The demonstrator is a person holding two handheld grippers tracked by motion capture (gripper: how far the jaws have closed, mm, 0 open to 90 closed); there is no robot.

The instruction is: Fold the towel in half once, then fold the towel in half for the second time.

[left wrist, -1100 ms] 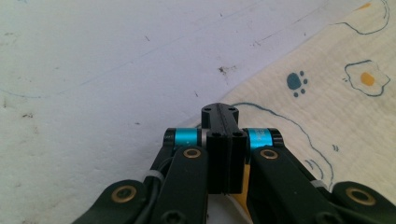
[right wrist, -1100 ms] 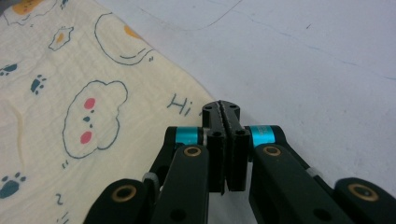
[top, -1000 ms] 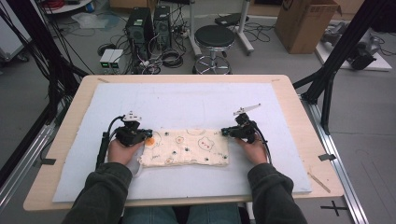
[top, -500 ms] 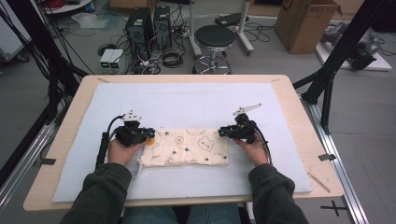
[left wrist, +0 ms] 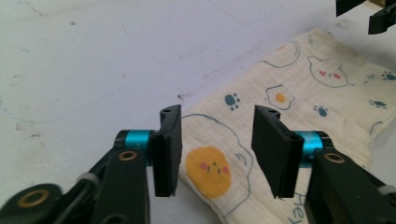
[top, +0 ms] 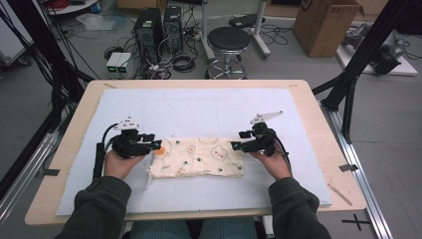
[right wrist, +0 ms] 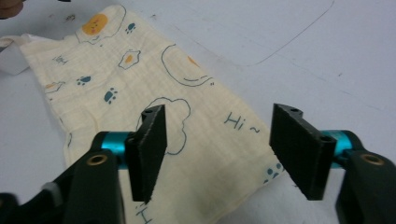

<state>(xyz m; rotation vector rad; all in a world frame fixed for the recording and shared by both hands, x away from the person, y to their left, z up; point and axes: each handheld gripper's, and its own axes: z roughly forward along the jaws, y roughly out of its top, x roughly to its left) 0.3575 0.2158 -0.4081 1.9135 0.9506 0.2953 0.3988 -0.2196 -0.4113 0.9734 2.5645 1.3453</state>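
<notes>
A cream cloth (top: 196, 157) printed with eggs, paws and cartoon faces lies folded flat on the white mat (top: 209, 109). My left gripper (top: 157, 145) hovers just above its left end, my right gripper (top: 236, 145) just above its right end. In the left gripper view the left gripper (left wrist: 217, 116) stands open over the cloth (left wrist: 322, 93), pads clear of the fabric. The right gripper view shows the right gripper (right wrist: 219, 116) open too, above the cloth (right wrist: 116, 70) near a "Hi" print. Both sets of jaws have just been opening, with nothing gripped between them.
The mat covers most of a wooden table (top: 311, 107). A white tag (right wrist: 11, 56) sticks out at the cloth's far end. Beyond the table stand a black stool (top: 229, 42), computer towers (top: 159, 27) with cables and a cardboard box (top: 328, 25). Black frame posts (top: 356, 69) flank the table.
Both grippers were shut on the cloth's ends a second ago; now both are open and slightly higher. The cloth stays flat where it was.
</notes>
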